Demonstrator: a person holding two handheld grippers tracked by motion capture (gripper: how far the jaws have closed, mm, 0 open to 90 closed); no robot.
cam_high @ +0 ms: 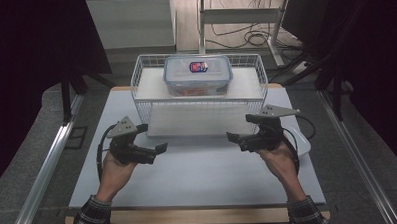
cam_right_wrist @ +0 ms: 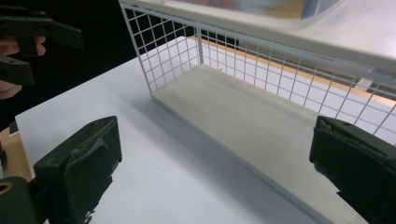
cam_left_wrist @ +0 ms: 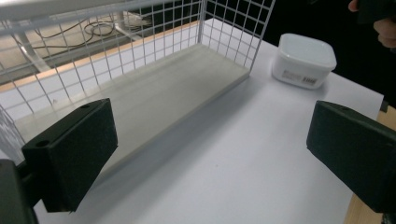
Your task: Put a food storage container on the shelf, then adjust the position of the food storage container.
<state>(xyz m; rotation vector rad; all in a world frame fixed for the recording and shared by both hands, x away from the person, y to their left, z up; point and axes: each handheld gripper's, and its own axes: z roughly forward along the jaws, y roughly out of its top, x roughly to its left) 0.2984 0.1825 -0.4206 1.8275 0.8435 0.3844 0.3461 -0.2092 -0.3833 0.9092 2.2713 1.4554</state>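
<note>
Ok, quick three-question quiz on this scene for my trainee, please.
1. True or false: the clear box sits on the rack's top shelf.
2. How do the left gripper's jaws stand? A) shut on the box B) open, nothing between them C) shut on the rack wire
3. Fill in: the small white tub stands on the table beside the rack's ____ end, as the person sits.

Key: 1 true. 2 B; the right gripper is open and empty too. 3 right.
</note>
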